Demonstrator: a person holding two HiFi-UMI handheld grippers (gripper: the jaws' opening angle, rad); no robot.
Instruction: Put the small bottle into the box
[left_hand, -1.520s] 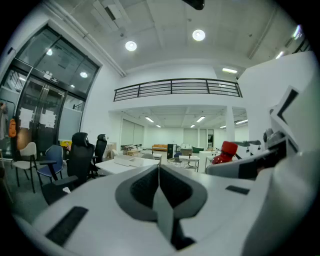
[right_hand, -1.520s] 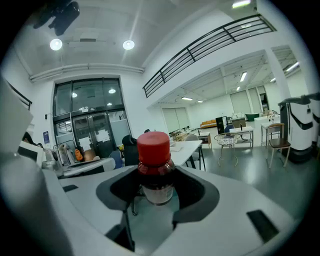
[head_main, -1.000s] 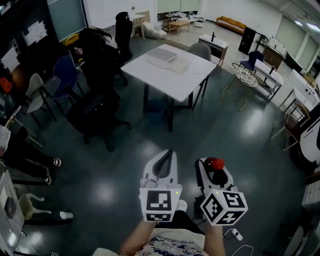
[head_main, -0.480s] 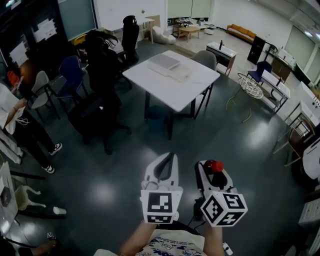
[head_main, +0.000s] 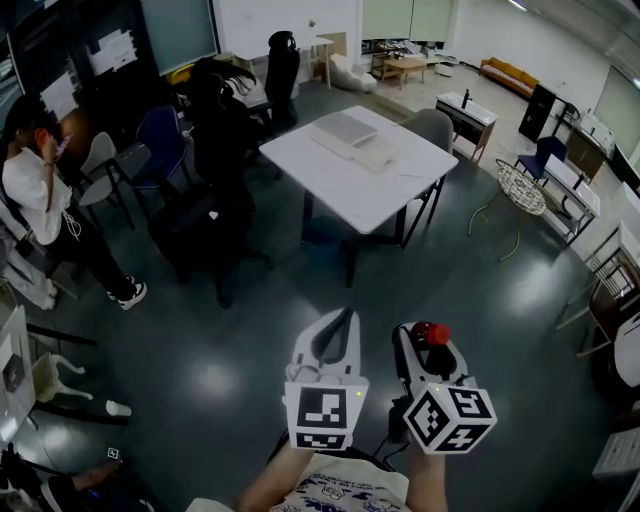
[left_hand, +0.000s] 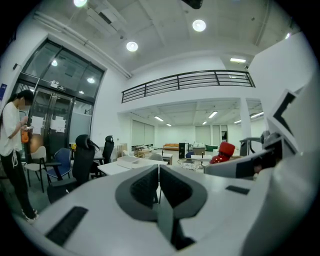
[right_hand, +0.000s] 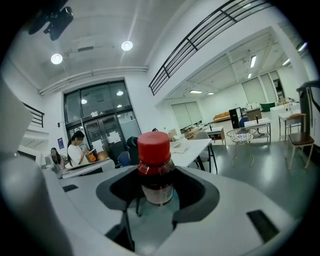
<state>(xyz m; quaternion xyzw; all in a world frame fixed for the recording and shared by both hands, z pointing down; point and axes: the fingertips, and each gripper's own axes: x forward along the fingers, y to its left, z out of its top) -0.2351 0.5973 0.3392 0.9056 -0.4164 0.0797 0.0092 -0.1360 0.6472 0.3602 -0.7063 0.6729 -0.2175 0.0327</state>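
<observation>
A small dark bottle with a red cap (right_hand: 155, 165) stands upright between the jaws of my right gripper (right_hand: 156, 189), which is shut on it. In the head view the bottle's red cap (head_main: 431, 334) shows at the tip of the right gripper (head_main: 428, 345), low in the frame above the dark floor. Beside it my left gripper (head_main: 335, 335) is shut with nothing in it; its jaws meet in the left gripper view (left_hand: 159, 172), where the bottle (left_hand: 223, 152) shows to the right. A flat pale box (head_main: 345, 128) lies on the white table (head_main: 400, 195) well ahead.
Black office chairs (head_main: 215, 215) stand left of the table, and a grey chair (head_main: 432, 125) stands behind it. A person (head_main: 45, 200) is at the far left. A wire stool (head_main: 520, 185) and desks (head_main: 565, 165) are at the right. Dark glossy floor (head_main: 250, 340) lies between me and the table.
The table and chairs have shifted slightly right and down in the head view, and the person at the left has come further into view. Both grippers hold as before.
</observation>
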